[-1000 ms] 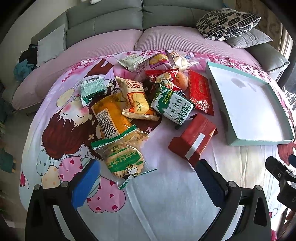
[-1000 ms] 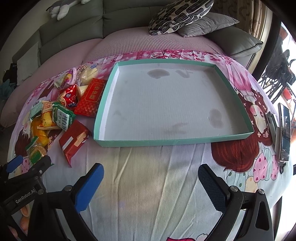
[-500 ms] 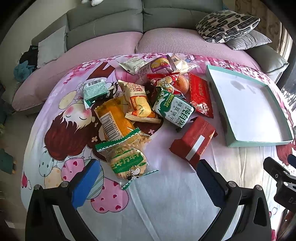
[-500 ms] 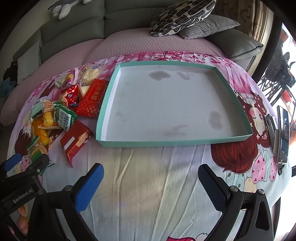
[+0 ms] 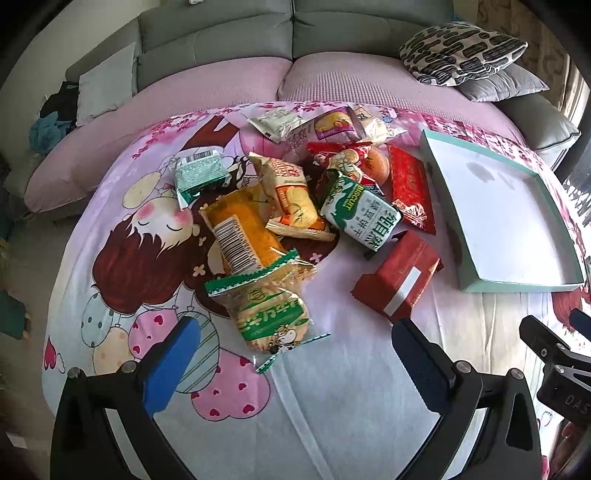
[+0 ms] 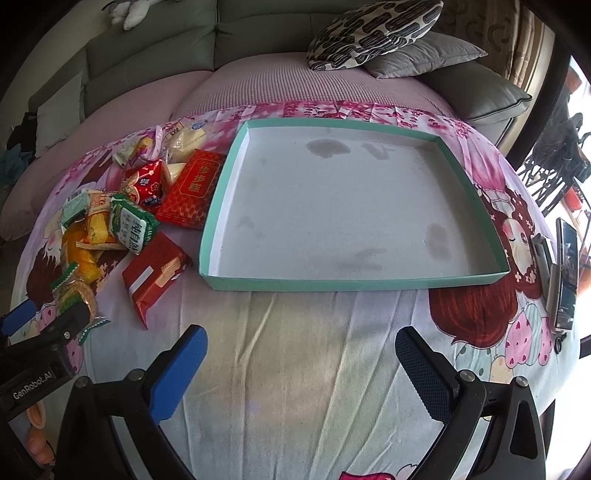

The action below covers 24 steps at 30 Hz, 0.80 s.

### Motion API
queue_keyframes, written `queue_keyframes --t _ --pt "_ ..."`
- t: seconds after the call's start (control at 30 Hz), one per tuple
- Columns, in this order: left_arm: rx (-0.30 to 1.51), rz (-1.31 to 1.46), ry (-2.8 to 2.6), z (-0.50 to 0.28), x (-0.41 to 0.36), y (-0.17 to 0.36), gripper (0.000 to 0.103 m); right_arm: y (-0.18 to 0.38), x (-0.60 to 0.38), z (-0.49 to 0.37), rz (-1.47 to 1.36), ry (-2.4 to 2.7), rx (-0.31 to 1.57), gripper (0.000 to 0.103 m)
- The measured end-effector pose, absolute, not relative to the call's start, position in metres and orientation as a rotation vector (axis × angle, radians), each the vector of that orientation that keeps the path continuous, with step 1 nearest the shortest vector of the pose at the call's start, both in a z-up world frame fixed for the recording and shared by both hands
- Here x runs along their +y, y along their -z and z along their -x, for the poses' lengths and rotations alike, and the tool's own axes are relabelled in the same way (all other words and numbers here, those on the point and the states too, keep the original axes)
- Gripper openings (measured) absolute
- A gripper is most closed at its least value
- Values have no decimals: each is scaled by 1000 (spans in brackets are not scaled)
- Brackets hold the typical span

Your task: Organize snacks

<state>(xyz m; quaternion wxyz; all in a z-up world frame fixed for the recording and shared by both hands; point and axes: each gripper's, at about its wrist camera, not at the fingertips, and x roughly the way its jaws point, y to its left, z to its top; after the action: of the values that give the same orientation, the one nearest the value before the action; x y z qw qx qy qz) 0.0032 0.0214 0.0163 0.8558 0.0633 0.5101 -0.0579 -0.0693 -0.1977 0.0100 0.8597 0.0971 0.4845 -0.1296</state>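
Observation:
A pile of snack packets lies on the cartoon-print cloth: a green cracker pack (image 5: 271, 315), an orange pack (image 5: 240, 230), a green-and-white biscuit pack (image 5: 360, 214) and a dark red pack (image 5: 399, 277), which also shows in the right wrist view (image 6: 153, 273). An empty teal-rimmed tray (image 5: 517, 286) (image 6: 332, 285) lies to their right. My left gripper (image 5: 295, 354) is open and empty, just short of the green cracker pack. My right gripper (image 6: 301, 360) is open and empty in front of the tray's near rim.
A sofa with a patterned cushion (image 6: 373, 29) and a grey cushion (image 6: 424, 55) stands behind the table. A phone (image 6: 565, 273) lies at the table's right edge. Bare cloth lies between the grippers and the tray.
Both grippers have drawn back slightly towards the table's near side, so the snacks and the tray sit a little farther off. Both grippers stay open. Nothing on the table has moved.

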Motion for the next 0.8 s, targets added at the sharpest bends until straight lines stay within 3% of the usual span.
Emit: queue_keyframes --t 0.47,0.8 --pt "1082 -30 63 -17 70 -18 103 -4 -159 43 -162 198 1042 103" --pt "1114 49 71 -30 93 -5 103 6 -133 5 -345 110 1065 103"
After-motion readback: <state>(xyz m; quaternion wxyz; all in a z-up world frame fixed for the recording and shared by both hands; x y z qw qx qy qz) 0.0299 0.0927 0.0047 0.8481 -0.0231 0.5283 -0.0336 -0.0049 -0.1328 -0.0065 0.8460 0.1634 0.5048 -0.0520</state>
